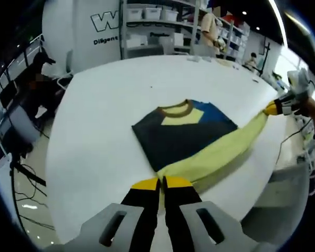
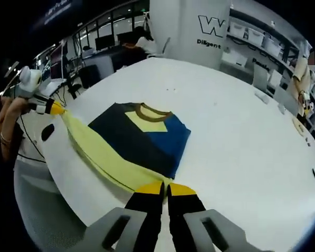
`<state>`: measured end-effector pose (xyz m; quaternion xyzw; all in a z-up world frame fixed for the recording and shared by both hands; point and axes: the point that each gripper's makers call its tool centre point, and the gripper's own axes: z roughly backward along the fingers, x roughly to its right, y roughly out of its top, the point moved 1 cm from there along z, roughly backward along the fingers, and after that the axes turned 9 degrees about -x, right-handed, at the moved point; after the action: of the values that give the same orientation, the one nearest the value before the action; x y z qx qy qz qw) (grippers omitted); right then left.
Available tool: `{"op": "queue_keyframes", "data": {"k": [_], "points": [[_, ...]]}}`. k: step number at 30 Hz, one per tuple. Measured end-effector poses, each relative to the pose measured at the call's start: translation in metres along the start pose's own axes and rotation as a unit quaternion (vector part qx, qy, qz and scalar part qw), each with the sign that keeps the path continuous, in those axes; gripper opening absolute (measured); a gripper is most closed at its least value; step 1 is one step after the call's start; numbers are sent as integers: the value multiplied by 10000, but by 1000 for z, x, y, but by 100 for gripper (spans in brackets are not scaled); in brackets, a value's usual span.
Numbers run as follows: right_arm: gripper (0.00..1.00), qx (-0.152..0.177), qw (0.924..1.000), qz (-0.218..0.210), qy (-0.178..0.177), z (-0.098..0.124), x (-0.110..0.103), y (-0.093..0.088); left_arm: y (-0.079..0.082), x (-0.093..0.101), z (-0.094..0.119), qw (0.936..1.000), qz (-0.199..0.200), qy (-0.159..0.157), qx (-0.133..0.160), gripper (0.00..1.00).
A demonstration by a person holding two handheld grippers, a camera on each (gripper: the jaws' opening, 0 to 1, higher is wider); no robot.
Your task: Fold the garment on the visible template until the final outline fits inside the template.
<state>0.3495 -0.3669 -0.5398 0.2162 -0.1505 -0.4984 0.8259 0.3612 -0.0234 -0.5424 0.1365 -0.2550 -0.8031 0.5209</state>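
Each hand-held gripper, left [image 1: 161, 182] and right [image 2: 166, 188], pinches closed on the garment's [image 1: 186, 132] yellow hem (stretched taut between them).

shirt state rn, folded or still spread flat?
Partly folded: the shirt lies as a compact block on the table, while both grippers, left and right, hold its yellow-green strip stretched out.

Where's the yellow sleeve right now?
The yellow sleeve is stretched taut between both shut grippers, along the folded shirt's near edge on the white table.
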Motion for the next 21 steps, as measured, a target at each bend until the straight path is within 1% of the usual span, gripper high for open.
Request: {"op": "queue_keyframes", "data": {"k": [3,5,6,13,17,21], "points": [[0,58,9999,-119,-31,-3,7,9,13,-1,1,9999,-88,28,85,1],[0,102,9999,-112,-54,-5,11,15,20,-3,1,9999,-48,41,160,1],[0,118,9997,-197,-74,-6,13,17,25,-6,1,9998,-35,64,192,1],[0,290,9990,-302,-175,-11,23,41,45,-17,-3,9993,16,158,340,1],[0,345,9985,-276,-309,-12,30,53,59,-23,-4,9987,-11,221,457,1],[0,415,9980,-366,-321,-16,38,65,72,-30,-9,9984,25,228,515,1]]}}
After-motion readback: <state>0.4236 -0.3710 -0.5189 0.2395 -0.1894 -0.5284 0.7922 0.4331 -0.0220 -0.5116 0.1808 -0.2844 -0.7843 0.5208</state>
